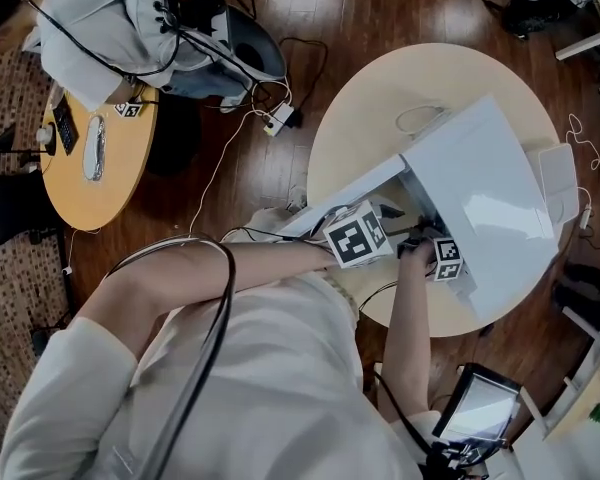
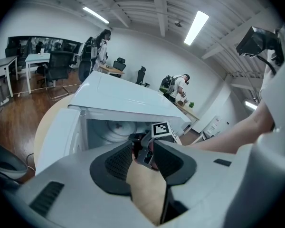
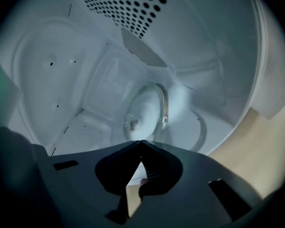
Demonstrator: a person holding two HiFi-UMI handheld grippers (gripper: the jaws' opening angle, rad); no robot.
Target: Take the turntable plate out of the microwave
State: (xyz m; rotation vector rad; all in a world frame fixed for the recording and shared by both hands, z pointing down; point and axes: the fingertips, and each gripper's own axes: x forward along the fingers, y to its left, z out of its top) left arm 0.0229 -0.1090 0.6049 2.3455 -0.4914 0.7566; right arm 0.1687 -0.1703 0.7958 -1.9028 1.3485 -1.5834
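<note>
Though not yet taken out, entered first: plate [image 3: 186, 118], clear glass, lying flat on the floor of the microwave [image 1: 480, 173], over the roller ring [image 3: 163, 106].

Microwave: white, standing on the round counter [image 1: 380, 93], door [image 1: 345, 196] swung wide toward the person.

Right tool [image 3: 141, 142]: inside the cavity, jaws fully together, tips meeting at the plate's near edge. Nothing made out between the pads; whether pinching the rim or merely closed beside it, not possible to tell.

Left tool [image 2: 142, 148]: outside the opening, jaws partly apart, gripping nothing; only the right tool and the cavity seen through the gap.

Done, judging by the layout: door open, right tool at the plate.

Outstanding, by the same judgement: a sure hold on the rim, a lift clear of the ring, a draw out through the opening without knocking the walls, a set-down on the counter. Roughly the early middle of the job.

Also present: second round counter [image 1: 95, 158] with clutter, cables [image 1: 230, 158] on the wood floor [image 1: 280, 28].
</note>
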